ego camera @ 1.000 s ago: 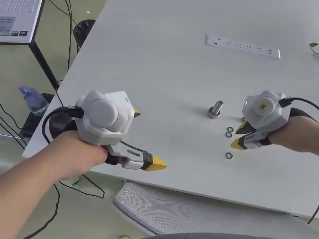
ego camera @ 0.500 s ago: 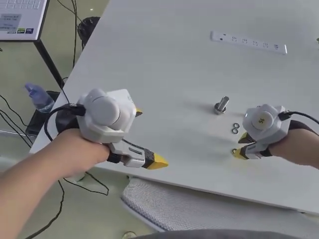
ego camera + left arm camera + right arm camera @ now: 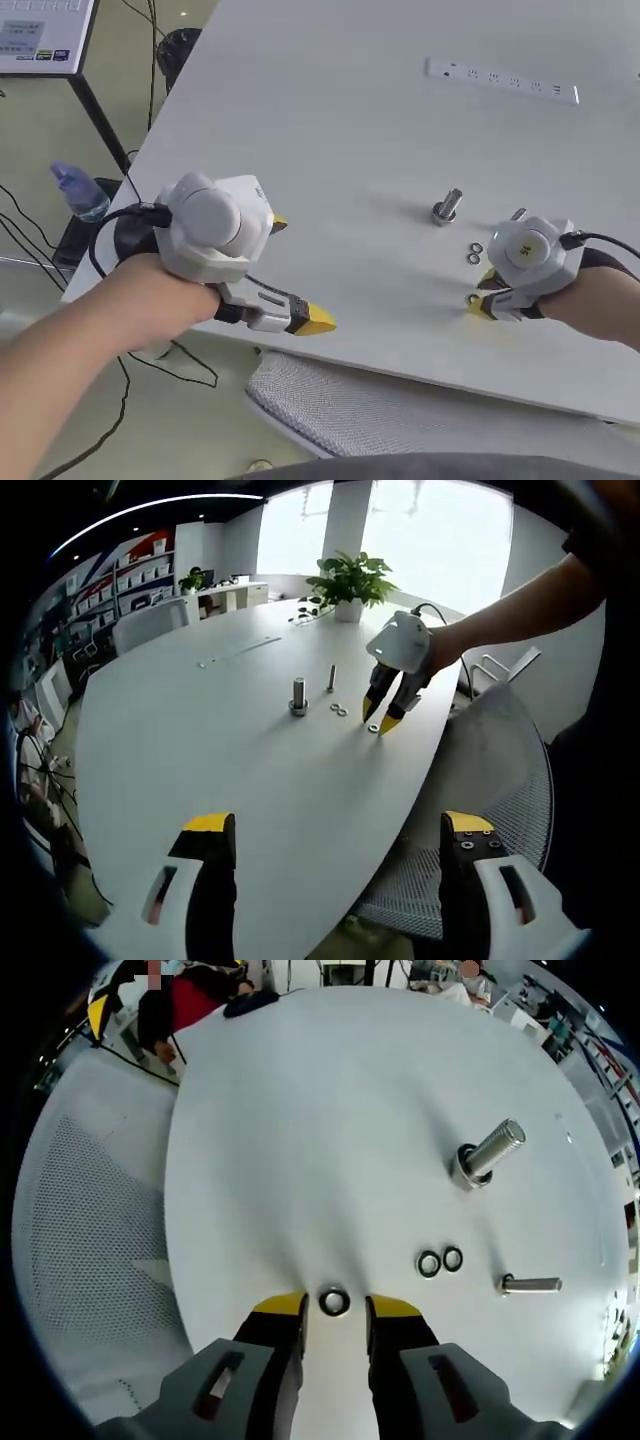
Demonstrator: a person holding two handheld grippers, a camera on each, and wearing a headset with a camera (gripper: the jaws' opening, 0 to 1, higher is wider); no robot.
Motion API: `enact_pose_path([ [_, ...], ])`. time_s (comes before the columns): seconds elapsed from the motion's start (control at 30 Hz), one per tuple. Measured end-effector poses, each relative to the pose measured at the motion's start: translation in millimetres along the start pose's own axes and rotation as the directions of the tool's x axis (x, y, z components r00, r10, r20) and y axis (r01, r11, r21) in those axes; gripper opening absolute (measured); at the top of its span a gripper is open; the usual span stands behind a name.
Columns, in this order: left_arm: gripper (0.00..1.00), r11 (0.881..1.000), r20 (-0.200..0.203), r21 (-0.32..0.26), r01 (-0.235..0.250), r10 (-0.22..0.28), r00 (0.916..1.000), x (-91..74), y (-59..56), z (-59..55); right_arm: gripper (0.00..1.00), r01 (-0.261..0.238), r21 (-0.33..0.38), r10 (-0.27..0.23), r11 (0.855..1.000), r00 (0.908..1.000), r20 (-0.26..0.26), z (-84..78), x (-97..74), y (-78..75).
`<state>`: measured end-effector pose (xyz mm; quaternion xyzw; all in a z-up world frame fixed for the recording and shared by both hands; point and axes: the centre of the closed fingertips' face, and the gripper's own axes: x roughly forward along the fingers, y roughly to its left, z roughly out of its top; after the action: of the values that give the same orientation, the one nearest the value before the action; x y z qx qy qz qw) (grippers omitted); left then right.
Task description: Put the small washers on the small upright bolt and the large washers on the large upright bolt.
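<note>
The large bolt (image 3: 446, 207) (image 3: 488, 1152) stands upright on the white table, with the thin small bolt (image 3: 517, 214) (image 3: 530, 1284) to its right. Two small washers (image 3: 474, 253) (image 3: 440, 1261) lie side by side in front of them. A third washer (image 3: 334, 1301) (image 3: 468, 300) lies flat nearer the table edge. My right gripper (image 3: 336, 1306) (image 3: 480, 292) is down at the table, open, its yellow tips on either side of that washer. My left gripper (image 3: 340, 825) (image 3: 298, 272) hovers open and wide at the table's near left edge, holding nothing.
A white power strip (image 3: 500, 82) lies far back on the table (image 3: 330, 130). A grey mesh chair (image 3: 330, 400) sits under the near edge. Off the left edge stand a blue bottle (image 3: 78, 192) and cables. A potted plant (image 3: 350, 580) sits at the far end.
My right gripper has dropped toward the near edge and now straddles the nearest washer. The left gripper has stayed about where it was.
</note>
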<state>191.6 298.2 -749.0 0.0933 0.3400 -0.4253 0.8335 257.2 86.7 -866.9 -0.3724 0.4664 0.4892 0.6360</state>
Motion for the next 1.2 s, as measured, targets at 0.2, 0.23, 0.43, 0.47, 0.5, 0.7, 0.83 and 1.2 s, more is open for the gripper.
enact_pose_path([
  [0.2,0.83,1.0,0.015,-0.013,-0.003,0.003,0.9999,-0.9,0.9,2.2,0.23,-0.001,0.013,0.001,1.0,1.0,-0.002,-0.4,-0.1,0.5],
  [0.23,0.83,1.0,0.014,-0.012,-0.005,0.005,0.9999,-1.0,1.3,1.8,0.23,-0.001,0.01,0.001,1.0,1.0,-0.005,-0.3,-0.1,0.5],
  [0.43,0.83,1.0,0.021,-0.024,-0.008,0.009,0.9997,-2.2,2.1,1.3,0.16,-0.001,-0.001,0.001,1.0,0.9996,-0.027,-3.5,-0.2,0.8],
  [0.47,0.83,1.0,0.021,-0.026,-0.01,0.01,0.9997,-2.2,2.8,0.5,0.16,0.001,0.004,-0.001,1.0,0.9996,-0.029,-3.4,0.0,0.6],
  [0.5,0.83,1.0,0.019,-0.027,-0.01,0.011,0.9998,-2.1,2.9,-0.1,0.16,0.004,0.008,-0.004,1.0,0.9995,-0.032,-3.1,0.2,0.7],
  [0.7,0.83,1.0,0.02,-0.029,-0.009,0.01,0.9997,-0.4,3.3,-0.9,0.16,0.008,0.026,-0.006,1.0,0.998,-0.063,-2.8,2.4,-1.1],
  [0.83,0.83,1.0,0.016,-0.026,-0.008,0.008,0.9998,0.1,3.4,-0.7,0.14,0.006,-0.015,-0.008,1.0,0.994,-0.109,-4.6,4.0,-2.6],
  [1.2,0.82,0.999,0.023,-0.028,-0.016,0.017,0.9996,-1.7,4.5,-0.2,0.13,0.011,-0.004,-0.012,1.0,0.993,-0.118,-5.5,4.2,-1.9],
])
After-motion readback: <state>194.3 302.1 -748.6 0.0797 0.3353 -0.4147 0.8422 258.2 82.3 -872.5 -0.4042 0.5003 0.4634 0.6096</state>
